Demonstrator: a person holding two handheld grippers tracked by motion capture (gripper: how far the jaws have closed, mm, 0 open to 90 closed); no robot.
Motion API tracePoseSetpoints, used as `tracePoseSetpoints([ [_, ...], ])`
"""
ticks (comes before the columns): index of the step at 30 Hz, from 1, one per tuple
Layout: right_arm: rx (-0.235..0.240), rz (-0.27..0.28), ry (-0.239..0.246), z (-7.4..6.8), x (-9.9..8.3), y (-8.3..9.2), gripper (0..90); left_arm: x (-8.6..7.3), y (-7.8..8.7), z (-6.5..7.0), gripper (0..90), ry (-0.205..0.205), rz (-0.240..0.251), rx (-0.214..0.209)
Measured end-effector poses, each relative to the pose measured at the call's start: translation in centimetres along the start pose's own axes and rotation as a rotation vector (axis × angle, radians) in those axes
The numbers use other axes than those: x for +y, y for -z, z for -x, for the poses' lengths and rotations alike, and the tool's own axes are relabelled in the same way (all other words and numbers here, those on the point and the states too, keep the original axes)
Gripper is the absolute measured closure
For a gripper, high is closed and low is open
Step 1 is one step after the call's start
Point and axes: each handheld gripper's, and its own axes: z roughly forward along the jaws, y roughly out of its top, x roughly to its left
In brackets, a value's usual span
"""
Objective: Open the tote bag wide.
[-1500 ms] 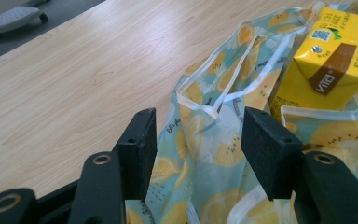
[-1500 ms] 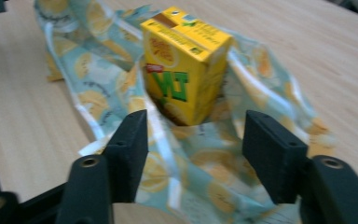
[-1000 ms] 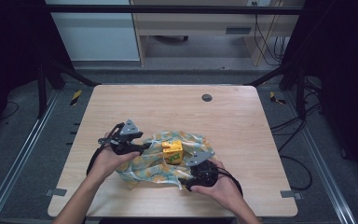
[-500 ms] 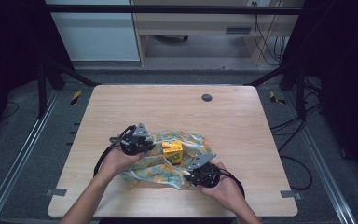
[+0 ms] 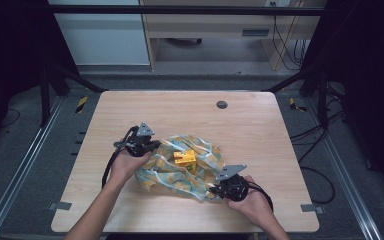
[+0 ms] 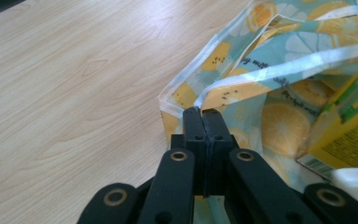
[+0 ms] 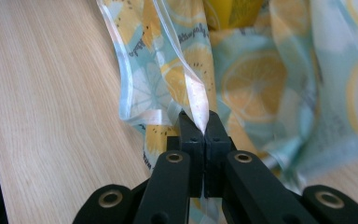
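A: We note the lemon-print bag (image 5: pixel 180 167) lying crumpled at lower centre of the high view, on the wooden table (image 5: pixel 260 130). A yellow carton (image 5: pixel 186 158) sits in its middle, partly wrapped by the film.

B: Agreed. We see the left gripper (image 5: pixel 152 145) at the bag's upper-left edge. The left hand (image 5: pixel 126 165) holds it from below, forearm running in from the bottom-left of the frame, gripper pointing right, toward the bag.

A: In the left gripper view we record its jaws pressed together on the bag's white-seamed rim (image 6: pixel 200 105). They have just been closing, with the film between them.

B: The right gripper (image 5: pixel 215 189) is at the bag's lower-right corner. The right hand (image 5: pixel 250 200) cups it, forearm rising from the bottom edge, gripper pointing left.

A: In the right gripper view we log its jaws clamped on a pale fold of the rim (image 7: pixel 200 114); these too have just been closing on the film.

B: The two hands are well apart, bag between them.
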Motion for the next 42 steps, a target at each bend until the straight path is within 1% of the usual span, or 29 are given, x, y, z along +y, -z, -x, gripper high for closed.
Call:
tracePoseSetpoints([
  [6, 0.003, -0.017, -0.008, 0.3, -0.8, 0.1, 89.8, -0.4, -0.4, -0.7, 90.0, 0.012, -0.001, 0.011],
  [9, 0.002, -0.024, -0.004, 0.4, -1.1, 0.2, 89.9, -0.8, -0.6, -1.0, 90.0, 0.025, -0.006, 0.009],
  [11, 0.002, -0.034, -0.01, 0.4, -1.2, 0.3, 89.9, -1.1, -0.8, -1.1, 90.0, 0.036, -0.009, 0.004],
  [16, 0.006, -0.044, -0.012, 0.4, -1.6, 0.4, 90.0, -1.5, -1.1, -1.5, 90.0, 0.046, -0.02, 0.0],
  [17, 0.005, -0.038, -0.011, 0.5, -1.7, 0.4, 90.0, -1.5, -1.2, -1.6, 90.0, 0.041, -0.022, 0.002],
  [18, 0.003, -0.04, -0.01, 0.5, -1.7, 0.4, 90.0, -1.5, -1.3, -1.6, 90.0, 0.047, -0.026, 0.0],
  [21, 0.006, -0.051, -0.011, 0.4, -1.7, 0.5, 90.0, -1.7, -1.6, -1.7, 90.0, 0.05, -0.033, -0.002],
  [22, 0.008, -0.05, -0.005, 0.4, -1.8, 0.4, 90.0, -1.7, -1.7, -1.8, 90.0, 0.054, -0.034, -0.003],
  [31, 0.008, -0.059, -0.006, 0.4, -1.9, 0.3, 90.0, -2.2, -2.2, -1.9, 90.0, 0.069, -0.04, 0.0],
  [36, 0.008, -0.057, -0.004, 0.4, -2.0, 0.3, 90.0, -2.4, -2.2, -1.9, 90.0, 0.064, -0.043, 0.001],
  [37, 0.015, -0.067, -0.024, 0.2, -2.0, 0.4, 90.0, -2.5, -2.3, -1.9, 90.0, 0.068, -0.039, 0.001],
  [38, 0.015, -0.069, -0.028, 0.2, -2.0, 0.4, 90.0, -2.6, -2.3, -1.9, 90.0, 0.069, -0.039, -0.001],
  [39, 0.006, -0.059, -0.001, 0.4, -2.1, 0.3, 90.0, -2.6, -2.4, -1.9, 90.0, 0.072, -0.038, -0.004],
  [42, 0.008, -0.06, -0.009, 0.3, -2.1, 0.3, 90.0, -2.9, -2.5, -2.0, 90.0, 0.075, -0.035, -0.004],
])
